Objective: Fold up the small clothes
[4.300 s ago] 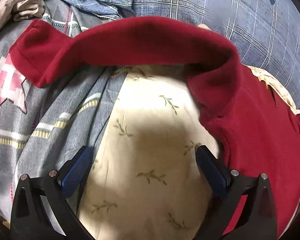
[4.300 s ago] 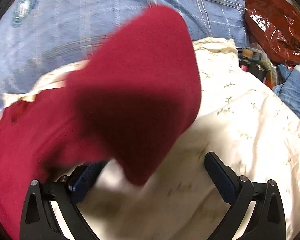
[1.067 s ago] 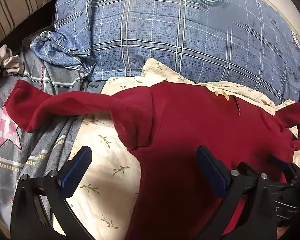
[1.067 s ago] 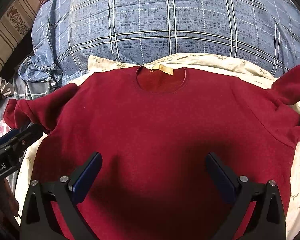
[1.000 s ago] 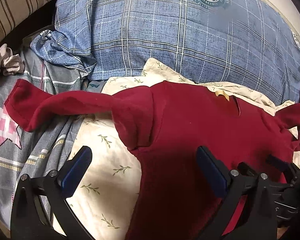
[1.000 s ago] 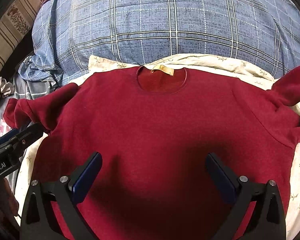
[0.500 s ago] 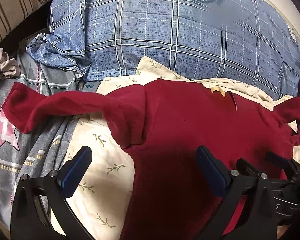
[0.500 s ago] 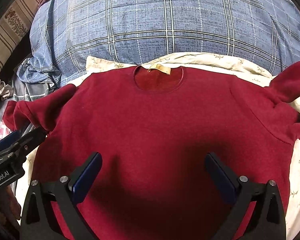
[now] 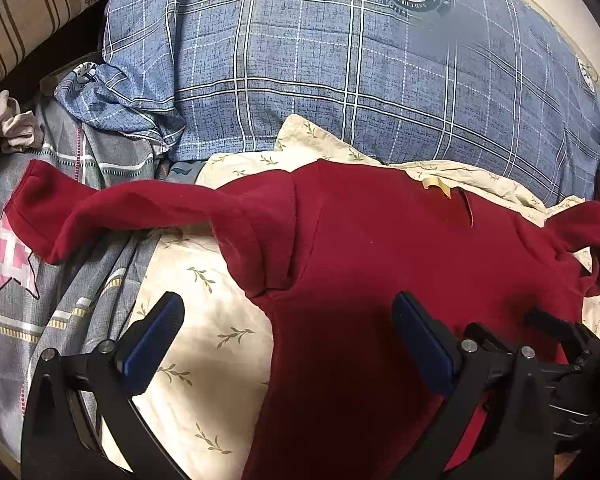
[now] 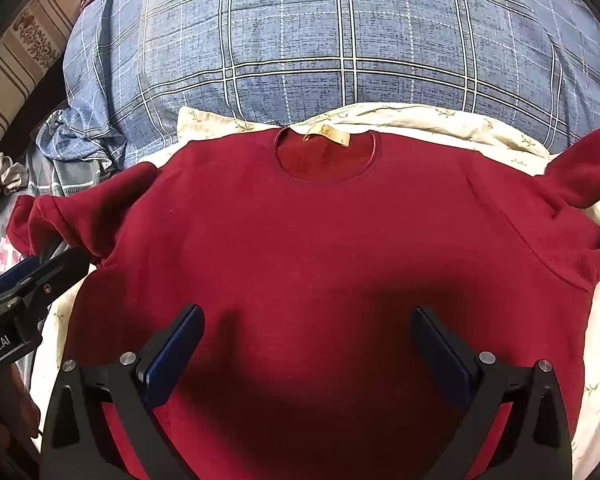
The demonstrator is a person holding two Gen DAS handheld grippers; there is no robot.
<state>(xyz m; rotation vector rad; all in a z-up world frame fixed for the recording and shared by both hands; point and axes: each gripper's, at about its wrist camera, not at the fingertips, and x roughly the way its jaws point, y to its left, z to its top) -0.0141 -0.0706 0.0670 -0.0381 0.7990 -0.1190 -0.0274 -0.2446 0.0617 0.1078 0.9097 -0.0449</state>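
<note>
Both grippers were wide open and empty: right gripper (image 10: 306, 350) over the red sweater (image 10: 320, 240), left gripper (image 9: 288, 340) over its side edge. Sweater lay flat on the floral sheet (image 9: 204, 320), collar toward the blue plaid pillow (image 10: 300, 40).

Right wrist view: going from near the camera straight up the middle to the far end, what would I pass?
Open gripper → red sweater body → its round neckline with the tan label → cream leaf-print sheet → blue plaid pillow.
</note>
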